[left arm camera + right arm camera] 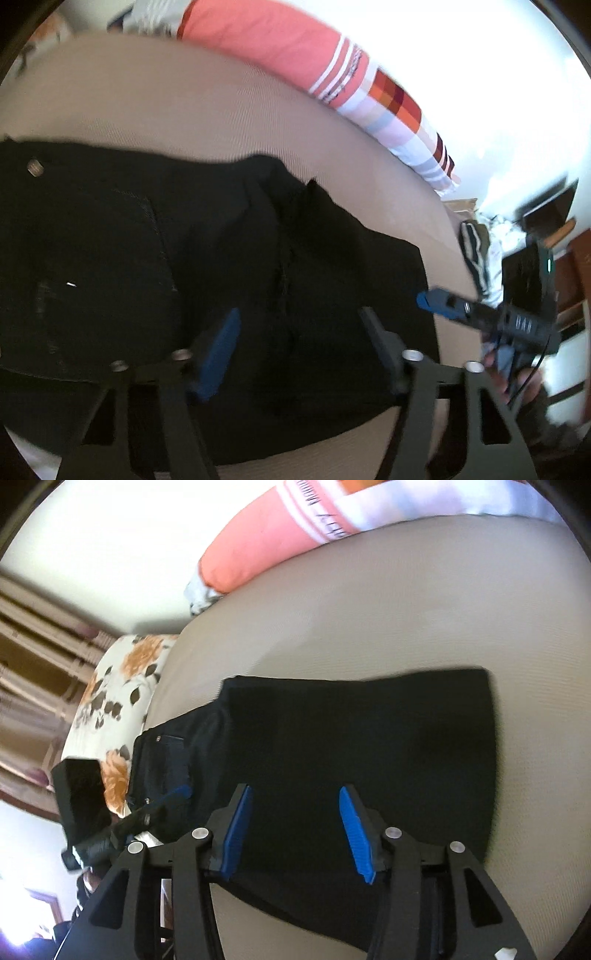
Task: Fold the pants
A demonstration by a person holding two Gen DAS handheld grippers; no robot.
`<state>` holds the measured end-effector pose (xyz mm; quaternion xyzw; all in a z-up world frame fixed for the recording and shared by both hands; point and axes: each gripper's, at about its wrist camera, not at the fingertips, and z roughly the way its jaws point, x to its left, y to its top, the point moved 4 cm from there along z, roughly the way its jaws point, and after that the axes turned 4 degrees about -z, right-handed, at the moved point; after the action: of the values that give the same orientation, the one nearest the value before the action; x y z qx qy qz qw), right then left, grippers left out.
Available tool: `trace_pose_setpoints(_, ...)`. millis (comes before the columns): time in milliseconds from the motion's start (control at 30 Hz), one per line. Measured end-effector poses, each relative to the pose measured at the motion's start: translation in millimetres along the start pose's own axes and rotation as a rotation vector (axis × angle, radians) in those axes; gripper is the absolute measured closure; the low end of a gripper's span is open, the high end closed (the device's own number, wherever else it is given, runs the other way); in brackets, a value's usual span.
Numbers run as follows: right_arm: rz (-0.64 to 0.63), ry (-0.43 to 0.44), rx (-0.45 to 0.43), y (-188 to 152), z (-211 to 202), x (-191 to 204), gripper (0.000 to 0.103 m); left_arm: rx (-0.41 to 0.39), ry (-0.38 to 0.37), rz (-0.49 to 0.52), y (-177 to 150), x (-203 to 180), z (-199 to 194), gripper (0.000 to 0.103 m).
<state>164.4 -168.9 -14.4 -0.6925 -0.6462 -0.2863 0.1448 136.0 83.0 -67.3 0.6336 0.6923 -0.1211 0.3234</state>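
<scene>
1. The black pants (354,738) lie on a beige bed (406,602), filling the middle and lower part of the right wrist view. They already form a compact, roughly rectangular stack, with the waistband and a rivet toward the left.
2. In the left wrist view the pants (184,258) show a raised wrinkle near the centre, so the top layer is not fully flat.
3. The right hand-held gripper (295,827) hangs over the cloth, its blue pads parted about halfway with nothing between them.
4. The left hand-held gripper (299,350) is likewise about half open; the frames show no fabric pinched.
5. My judgement: the folding is largely done; smoothing, or perhaps one last fold, remains.
6. A pink pillow (266,542) lies along the far edge, well apart from the pants.
</scene>
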Motion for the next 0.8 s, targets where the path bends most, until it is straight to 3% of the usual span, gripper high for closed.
trace_pose_setpoints(200,0.117,0.018,-0.051,-18,-19,-29,0.055,0.095,0.012,-0.065,9,8,21,0.054)
trace_pose_setpoints(400,0.157,0.036,-0.074,-19,-19,-37,0.054,0.162,-0.066,-0.089,9,2,33,0.055)
trace_pose_setpoints(533,0.158,0.045,-0.065,-22,-12,-36,0.053,0.262,-0.149,-0.135,0,-4,50,0.077)
trace_pose_setpoints(700,0.148,0.036,-0.043,-26,-3,-33,0.053,0.238,-0.148,-0.180,-2,1,52,0.096)
trace_pose_setpoints(800,0.134,0.028,-0.039,-27,-2,-31,0.053,0.197,-0.113,-0.139,-1,-6,46,0.099)
